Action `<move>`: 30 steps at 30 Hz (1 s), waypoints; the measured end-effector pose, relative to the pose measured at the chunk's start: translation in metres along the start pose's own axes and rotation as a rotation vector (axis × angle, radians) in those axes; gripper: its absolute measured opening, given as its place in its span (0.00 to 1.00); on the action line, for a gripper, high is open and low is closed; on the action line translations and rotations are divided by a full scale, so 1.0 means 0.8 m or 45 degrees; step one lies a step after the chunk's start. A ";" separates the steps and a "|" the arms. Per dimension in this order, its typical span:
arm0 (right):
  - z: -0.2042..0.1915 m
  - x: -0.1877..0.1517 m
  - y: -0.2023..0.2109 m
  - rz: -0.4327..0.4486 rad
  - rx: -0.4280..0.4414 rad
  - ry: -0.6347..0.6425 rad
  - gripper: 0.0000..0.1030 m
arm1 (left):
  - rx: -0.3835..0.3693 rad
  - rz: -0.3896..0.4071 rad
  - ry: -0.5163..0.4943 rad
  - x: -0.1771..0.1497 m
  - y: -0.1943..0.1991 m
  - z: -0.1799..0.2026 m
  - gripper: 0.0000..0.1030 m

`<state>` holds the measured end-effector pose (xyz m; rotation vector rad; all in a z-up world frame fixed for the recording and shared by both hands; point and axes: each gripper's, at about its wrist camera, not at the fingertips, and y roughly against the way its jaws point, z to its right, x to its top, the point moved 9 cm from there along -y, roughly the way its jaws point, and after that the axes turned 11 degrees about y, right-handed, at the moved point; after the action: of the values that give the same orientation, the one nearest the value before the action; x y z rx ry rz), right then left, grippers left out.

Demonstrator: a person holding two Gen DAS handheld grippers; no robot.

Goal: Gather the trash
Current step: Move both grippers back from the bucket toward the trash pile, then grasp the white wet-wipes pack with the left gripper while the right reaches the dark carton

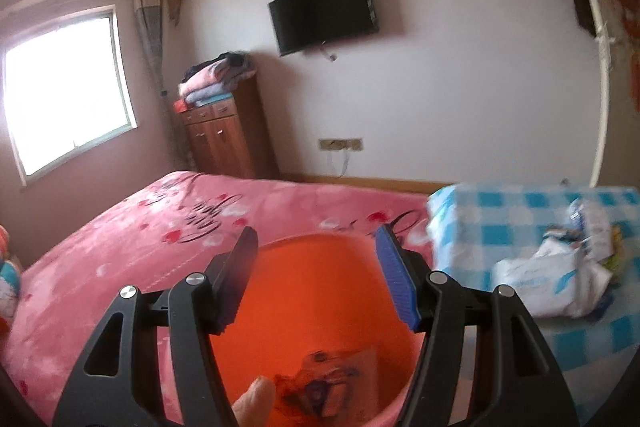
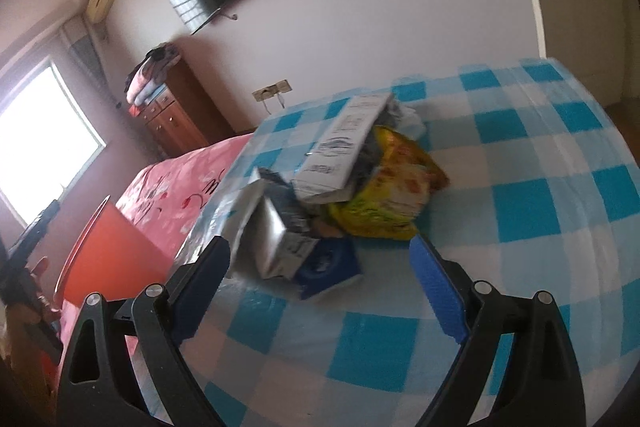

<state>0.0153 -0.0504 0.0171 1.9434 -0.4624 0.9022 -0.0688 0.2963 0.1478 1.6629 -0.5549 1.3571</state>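
A pile of trash sits on the blue-checked table (image 2: pixel 520 187): a silver and blue carton (image 2: pixel 288 243), a white paper wrapper (image 2: pixel 340 147) and a yellow snack bag (image 2: pixel 392 195). My right gripper (image 2: pixel 320 247) is open and empty, just short of the carton. My left gripper (image 1: pixel 316 235) is open above an orange bin (image 1: pixel 320 307) that holds some dark wrappers (image 1: pixel 328 383). The pile also shows at the right in the left wrist view as crumpled white wrappers (image 1: pixel 560 267). The bin (image 2: pixel 108 251) stands left of the table.
A bed with a pink cover (image 1: pixel 140 239) lies behind the bin. A wooden cabinet (image 1: pixel 224 135) with folded cloths stands by the far wall under a wall TV (image 1: pixel 324 11). A window (image 1: pixel 64 91) is at the left.
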 end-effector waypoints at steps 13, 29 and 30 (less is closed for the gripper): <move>0.036 -0.014 -0.006 -0.018 0.035 -0.034 0.88 | -0.467 -0.429 0.155 -0.086 0.002 0.165 0.77; 0.046 -0.038 -0.015 -0.048 0.172 -0.040 0.88 | -0.596 -0.963 0.970 -0.187 -0.078 0.235 0.77; 0.046 -0.037 -0.014 -0.046 0.187 -0.050 0.88 | -0.594 -0.972 1.004 -0.189 -0.081 0.237 0.77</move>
<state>0.0175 -0.0773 -0.0232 2.0990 -0.3918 0.8980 0.0385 0.1402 -0.0169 0.7186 0.2173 1.0591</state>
